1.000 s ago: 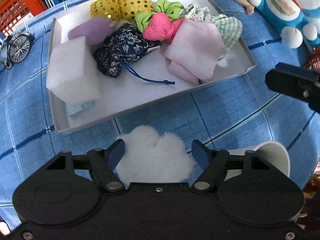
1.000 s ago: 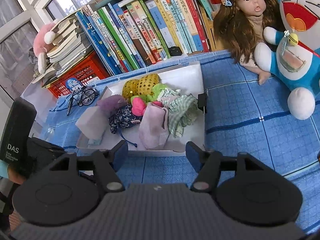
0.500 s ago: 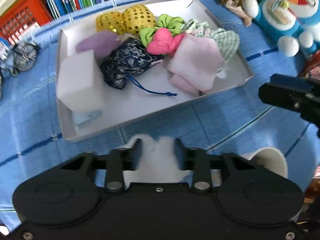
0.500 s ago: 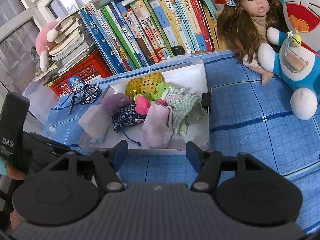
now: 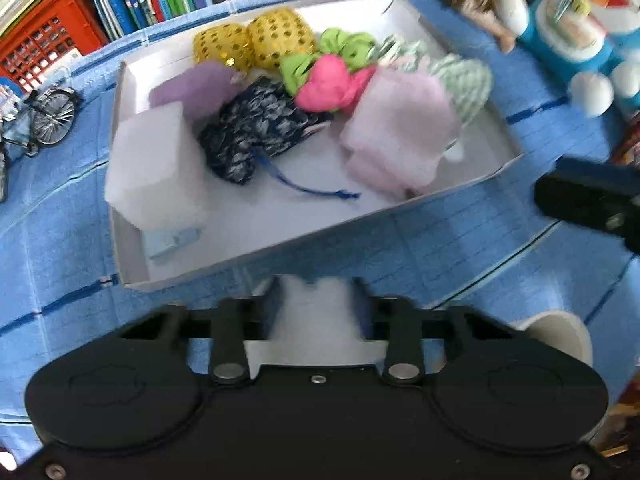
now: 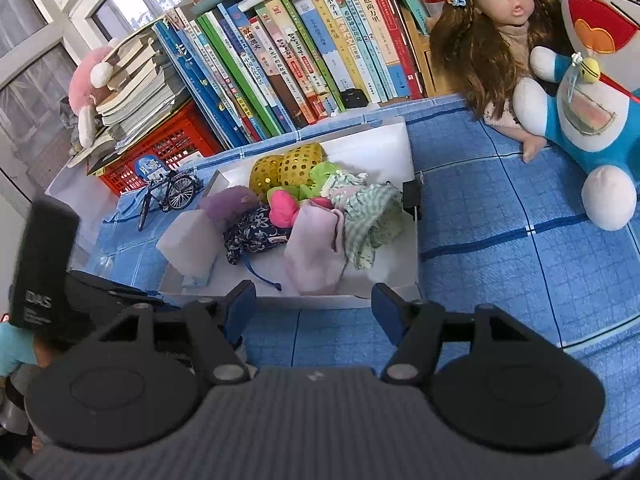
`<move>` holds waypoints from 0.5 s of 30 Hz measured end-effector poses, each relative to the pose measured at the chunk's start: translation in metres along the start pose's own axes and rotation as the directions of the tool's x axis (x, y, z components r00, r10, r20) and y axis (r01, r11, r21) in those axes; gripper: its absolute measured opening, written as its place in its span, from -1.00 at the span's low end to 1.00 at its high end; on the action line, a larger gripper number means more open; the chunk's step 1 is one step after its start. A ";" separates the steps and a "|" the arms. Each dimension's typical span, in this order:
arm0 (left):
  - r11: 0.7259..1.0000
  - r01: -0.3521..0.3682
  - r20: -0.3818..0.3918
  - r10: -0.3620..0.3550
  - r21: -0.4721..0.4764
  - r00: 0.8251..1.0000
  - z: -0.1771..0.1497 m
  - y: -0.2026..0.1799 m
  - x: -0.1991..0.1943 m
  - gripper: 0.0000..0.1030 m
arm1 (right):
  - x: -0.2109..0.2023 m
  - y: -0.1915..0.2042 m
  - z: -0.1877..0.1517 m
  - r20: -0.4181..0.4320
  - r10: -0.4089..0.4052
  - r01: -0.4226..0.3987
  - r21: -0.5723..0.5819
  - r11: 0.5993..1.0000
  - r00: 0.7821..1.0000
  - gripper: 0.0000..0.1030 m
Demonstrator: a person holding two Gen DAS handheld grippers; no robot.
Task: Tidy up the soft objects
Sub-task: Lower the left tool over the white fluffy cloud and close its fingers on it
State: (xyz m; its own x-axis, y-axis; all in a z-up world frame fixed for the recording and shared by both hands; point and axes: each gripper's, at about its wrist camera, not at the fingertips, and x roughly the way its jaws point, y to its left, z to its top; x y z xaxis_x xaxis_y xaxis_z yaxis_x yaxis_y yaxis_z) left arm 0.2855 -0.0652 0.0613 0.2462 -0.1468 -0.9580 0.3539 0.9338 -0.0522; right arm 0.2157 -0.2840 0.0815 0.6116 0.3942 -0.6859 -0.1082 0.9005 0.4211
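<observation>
Near the white tray (image 5: 256,256): my left tool (image 5: 316,300) clamps cotton wad (image 5: 316,312) for loading; right tool (image 6: 314,306) wide, idle.

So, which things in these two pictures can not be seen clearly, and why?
- White fluffy wad, left wrist view: lower part hidden by the left gripper shut on it.
- White cup, same view: mostly hidden behind the gripper body.
- Light blue item in the tray: under the white foam block, blurred.
</observation>
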 end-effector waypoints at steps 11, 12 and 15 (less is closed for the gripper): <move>1.000 0.007 0.039 -0.007 0.000 0.999 -0.003 0.000 -0.012 -1.00 | -0.002 0.001 0.000 0.001 0.007 -0.007 0.001 1.000 1.000 0.47; 1.000 0.020 0.049 -0.020 -0.003 0.999 -0.003 0.001 -0.016 -1.00 | -0.002 0.001 0.000 -0.002 0.010 -0.010 -0.002 1.000 1.000 0.47; 0.999 0.036 0.086 -0.035 -0.014 0.996 0.000 0.005 -0.030 -1.00 | -0.001 0.007 0.000 -0.021 0.018 -0.018 -0.027 0.999 1.000 0.47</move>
State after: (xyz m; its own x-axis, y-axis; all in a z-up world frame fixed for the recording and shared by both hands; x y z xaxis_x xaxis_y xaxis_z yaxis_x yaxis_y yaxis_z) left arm 0.2794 -0.0558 0.0900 0.3104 -0.2064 -0.9279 0.3496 0.9325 -0.0905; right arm 0.2141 -0.2778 0.0849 0.5929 0.4139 -0.6908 -0.1407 0.8979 0.4172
